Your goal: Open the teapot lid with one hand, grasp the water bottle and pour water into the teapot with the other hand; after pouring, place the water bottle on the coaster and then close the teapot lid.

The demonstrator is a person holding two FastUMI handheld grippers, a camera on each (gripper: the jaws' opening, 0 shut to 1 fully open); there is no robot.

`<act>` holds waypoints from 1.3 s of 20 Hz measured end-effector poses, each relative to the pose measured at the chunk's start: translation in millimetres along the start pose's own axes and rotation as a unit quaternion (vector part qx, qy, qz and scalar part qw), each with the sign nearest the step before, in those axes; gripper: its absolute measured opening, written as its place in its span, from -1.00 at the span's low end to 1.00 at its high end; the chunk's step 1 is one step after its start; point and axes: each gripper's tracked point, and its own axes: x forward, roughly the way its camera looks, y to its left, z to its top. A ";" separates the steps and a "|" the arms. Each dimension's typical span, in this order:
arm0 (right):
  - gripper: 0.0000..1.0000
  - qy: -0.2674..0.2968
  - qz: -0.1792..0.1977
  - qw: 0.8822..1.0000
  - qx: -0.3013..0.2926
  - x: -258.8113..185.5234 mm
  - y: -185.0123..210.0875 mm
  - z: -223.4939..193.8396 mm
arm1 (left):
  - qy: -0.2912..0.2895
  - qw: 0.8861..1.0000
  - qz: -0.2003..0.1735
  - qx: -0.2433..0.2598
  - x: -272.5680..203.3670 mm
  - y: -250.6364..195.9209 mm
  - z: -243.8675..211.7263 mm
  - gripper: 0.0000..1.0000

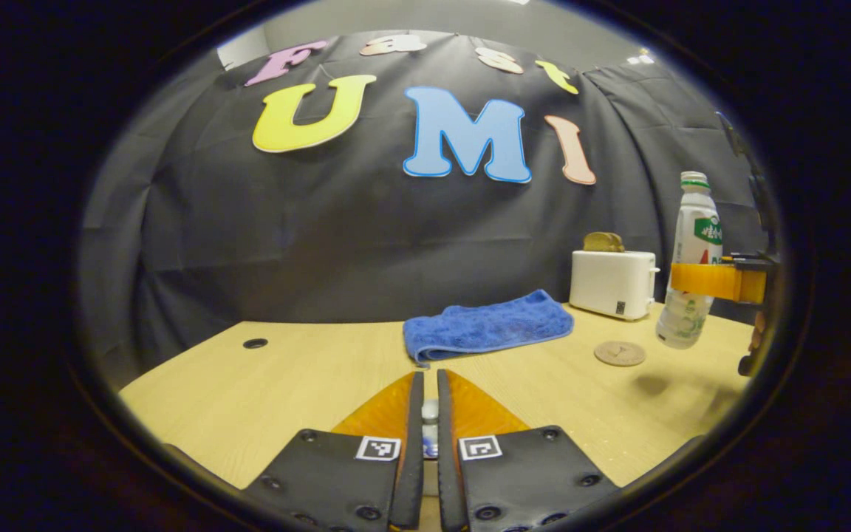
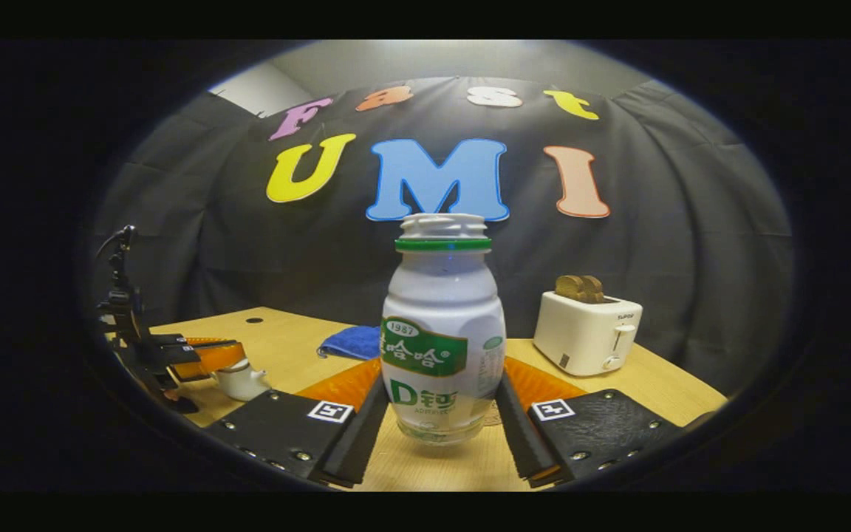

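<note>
R tongs [image 2: 442, 425] clamped on water bottle [image 2: 442, 347], held upright above coaster [image 1: 620, 353]. L tongs [image 1: 429, 414] pinch teapot lid [image 1: 430, 411]. IMO lower straight, release gently.

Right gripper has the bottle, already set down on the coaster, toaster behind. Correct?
Not quite. The right gripper holds the bottle, toaster behind, but the left gripper view shows the bottle in the air, off the coaster.

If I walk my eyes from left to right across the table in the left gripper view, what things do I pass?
Blue towel → toaster → water bottle, held up above the table by the right gripper.
</note>
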 end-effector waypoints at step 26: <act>0.46 0.063 -0.056 0.996 0.025 113.6 -61.1 -54.4 | -0.123 0.988 0.006 -0.093 -56.5 32.7 66.7 0.53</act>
